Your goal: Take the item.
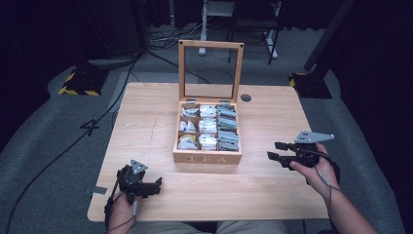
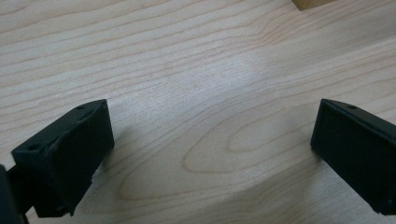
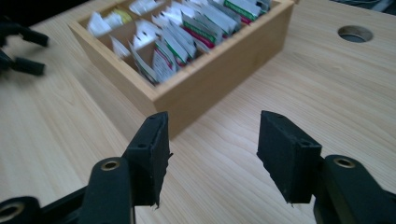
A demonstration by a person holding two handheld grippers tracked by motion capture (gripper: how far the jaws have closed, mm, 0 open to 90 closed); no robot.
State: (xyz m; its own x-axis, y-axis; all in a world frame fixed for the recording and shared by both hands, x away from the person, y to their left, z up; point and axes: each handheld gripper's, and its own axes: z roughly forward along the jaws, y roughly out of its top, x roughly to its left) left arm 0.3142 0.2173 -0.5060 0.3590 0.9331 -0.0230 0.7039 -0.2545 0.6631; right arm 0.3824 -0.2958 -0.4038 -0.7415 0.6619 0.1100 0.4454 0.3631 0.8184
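Tea box (image 1: 207,157), lid up, at table (image 1: 146,141) centre. Left gripper (image 1: 157,186) at 7 o'clock, wide, empty. Right gripper (image 1: 273,150) at 4 o'clock, jaws apart, empty.

Looks like a lab or recording studio, not a home. Wooden table (image 1: 146,122) stands alone on grey carpet (image 1: 44,131) w/ black curtains (image 1: 44,29) all round, cables (image 1: 160,41) trailing across the floor. Stand bases w/ yellow-black hazard tape (image 1: 78,83) sit at the table's far corners, a white metal frame (image 1: 234,14) behind; the person wears wired grippers.
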